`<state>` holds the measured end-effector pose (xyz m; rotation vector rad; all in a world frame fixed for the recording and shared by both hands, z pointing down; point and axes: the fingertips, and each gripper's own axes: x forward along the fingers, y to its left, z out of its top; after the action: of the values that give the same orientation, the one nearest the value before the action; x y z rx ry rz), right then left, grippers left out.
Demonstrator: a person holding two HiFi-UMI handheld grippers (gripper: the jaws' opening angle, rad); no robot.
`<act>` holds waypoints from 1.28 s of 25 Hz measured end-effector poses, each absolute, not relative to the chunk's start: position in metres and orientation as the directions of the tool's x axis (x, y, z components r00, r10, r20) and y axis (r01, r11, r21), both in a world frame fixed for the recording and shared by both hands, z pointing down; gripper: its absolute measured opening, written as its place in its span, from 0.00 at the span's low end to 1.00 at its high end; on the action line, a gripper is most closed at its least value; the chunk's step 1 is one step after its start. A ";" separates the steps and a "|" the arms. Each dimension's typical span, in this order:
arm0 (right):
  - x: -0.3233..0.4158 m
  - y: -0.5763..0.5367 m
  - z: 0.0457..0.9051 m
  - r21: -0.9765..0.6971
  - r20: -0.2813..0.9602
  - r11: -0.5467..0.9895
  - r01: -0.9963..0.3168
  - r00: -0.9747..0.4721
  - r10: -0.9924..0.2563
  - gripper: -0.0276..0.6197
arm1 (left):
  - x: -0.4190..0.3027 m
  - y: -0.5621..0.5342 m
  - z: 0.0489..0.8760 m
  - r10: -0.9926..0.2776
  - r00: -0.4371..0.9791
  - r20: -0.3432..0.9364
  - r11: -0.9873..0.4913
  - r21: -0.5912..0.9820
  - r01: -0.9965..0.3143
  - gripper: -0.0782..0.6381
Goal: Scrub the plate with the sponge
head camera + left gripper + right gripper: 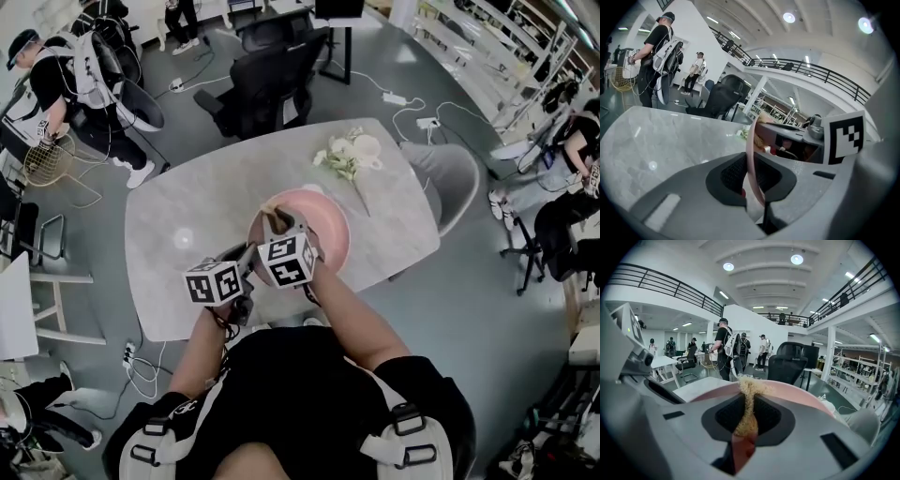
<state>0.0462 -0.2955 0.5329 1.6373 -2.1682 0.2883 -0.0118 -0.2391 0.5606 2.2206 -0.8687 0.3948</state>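
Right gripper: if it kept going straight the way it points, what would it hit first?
The pink plate, most likely: it rises just beyond the right gripper, whose clamped sponge would touch it first. Depth is unclear.

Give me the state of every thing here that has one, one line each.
plate: rim clamped by left gripper
sponge: pinched by right gripper, at the plate
left gripper: shut on plate
right gripper: shut on sponge
flowers: lying on table
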 end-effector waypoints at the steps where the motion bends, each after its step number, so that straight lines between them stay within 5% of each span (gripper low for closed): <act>1: 0.055 -0.299 0.531 0.083 0.435 0.272 -0.959 -0.211 -0.875 0.13 | -0.010 -0.240 0.557 -0.465 0.737 0.491 -0.532 0.511 -0.676 0.15; 16: 0.152 -0.294 0.569 0.221 0.581 0.162 -0.962 -0.004 -0.814 0.13 | -0.016 -0.255 0.542 -0.469 0.770 0.432 -0.554 0.535 -0.638 0.18; 32: 0.108 -0.243 0.622 0.132 0.720 0.316 -0.939 -0.129 -0.682 0.13 | -0.066 -0.289 0.529 -0.643 0.665 0.378 -0.391 0.586 -0.710 0.18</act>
<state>0.1078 -0.2429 0.6215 1.4364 -1.8836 0.4663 -0.0657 -0.2893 0.5291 2.1327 -1.0412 0.1149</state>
